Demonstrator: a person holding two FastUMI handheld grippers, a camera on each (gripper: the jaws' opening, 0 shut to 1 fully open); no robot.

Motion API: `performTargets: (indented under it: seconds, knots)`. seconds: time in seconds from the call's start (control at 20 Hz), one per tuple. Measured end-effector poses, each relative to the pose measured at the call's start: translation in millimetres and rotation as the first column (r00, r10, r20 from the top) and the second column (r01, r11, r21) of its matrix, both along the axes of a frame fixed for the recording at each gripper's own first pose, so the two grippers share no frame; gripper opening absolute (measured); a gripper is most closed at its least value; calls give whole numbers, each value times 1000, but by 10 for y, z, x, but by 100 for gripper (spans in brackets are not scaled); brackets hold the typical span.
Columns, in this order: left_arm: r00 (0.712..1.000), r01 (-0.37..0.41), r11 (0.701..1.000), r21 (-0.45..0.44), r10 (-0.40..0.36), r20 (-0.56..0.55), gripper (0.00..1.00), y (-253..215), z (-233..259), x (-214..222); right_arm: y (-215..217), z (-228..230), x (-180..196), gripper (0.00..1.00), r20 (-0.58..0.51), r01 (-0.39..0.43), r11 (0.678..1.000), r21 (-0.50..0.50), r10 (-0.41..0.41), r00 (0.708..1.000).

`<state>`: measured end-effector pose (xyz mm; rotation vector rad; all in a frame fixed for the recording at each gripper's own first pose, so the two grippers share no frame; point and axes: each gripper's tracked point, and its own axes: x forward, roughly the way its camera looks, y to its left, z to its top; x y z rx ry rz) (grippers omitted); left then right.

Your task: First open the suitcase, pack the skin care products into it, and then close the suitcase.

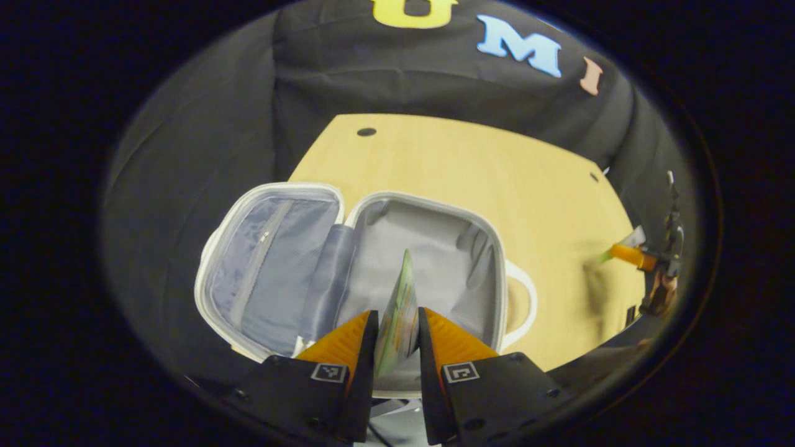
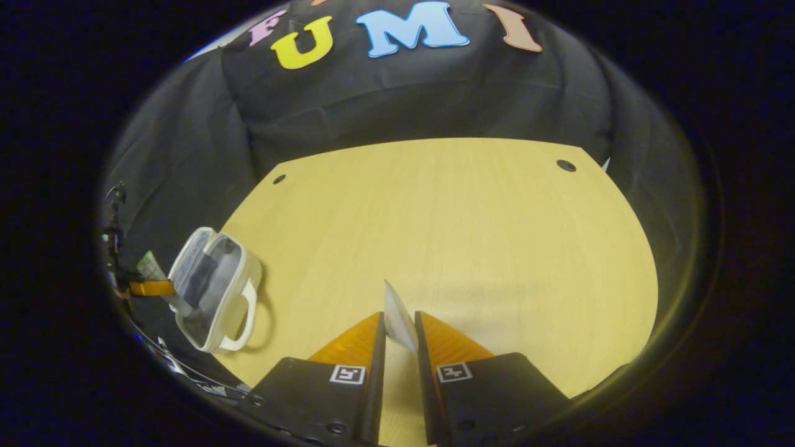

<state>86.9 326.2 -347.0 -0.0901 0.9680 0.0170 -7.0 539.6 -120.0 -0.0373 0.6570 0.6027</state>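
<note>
Gripping a flat green skin-care sachet (image 1: 400, 310) edge-on, long axis pointing away over the open white hard-shell suitcase (image 1: 435, 248) with grey lining, is the left claw (image 1: 397, 338), while the right claw (image 2: 399, 335) pinches a thin white sachet (image 2: 397, 320) upright above the yellow wooden table (image 2: 472, 236).
</note>
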Motion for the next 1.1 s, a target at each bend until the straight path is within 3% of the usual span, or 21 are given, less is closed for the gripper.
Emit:
performTargets:
  seconds: [0.05,0.15,0.2,0.3,0.35,0.4,0.45,0.7,0.9,1.0,1.1]
  knots:
    - [998,19,999,31,-18,-55,39,75,-81,5,81,31,-106,27,-8,-23,1000,15,23,1000]
    - [993,38,996,75,-29,-118,45,173,-166,57,253,88,-332,23,-25,-76,996,41,77,997]
    - [992,41,995,89,-29,-125,42,204,-168,126,341,122,-420,27,-25,-101,994,44,102,994]
    - [995,27,993,116,-16,-98,49,260,-135,277,514,198,-582,27,-22,-148,988,47,150,989]
    - [997,23,993,113,-14,-82,67,258,-93,318,609,246,-667,30,-21,-176,983,49,177,984]
    - [998,17,994,111,-11,-63,84,247,-60,339,712,259,-754,27,-22,-205,977,53,206,978]
    - [999,7,994,112,-3,-38,96,261,-12,339,828,310,-854,27,-25,-238,970,57,240,970]
    - [993,-76,994,77,69,95,93,418,195,-24,1635,568,-1407,23,-81,-422,900,106,431,899]
    - [966,-213,977,12,209,150,93,641,234,-618,2371,421,-1800,27,-234,-507,849,148,528,816]
    - [940,-294,955,-29,294,174,96,776,266,-905,2650,209,-1884,27,-364,-475,863,169,503,784]
    - [912,-362,930,-67,368,178,92,922,245,-1174,2765,-64,-1810,22,-452,-431,897,103,428,783]
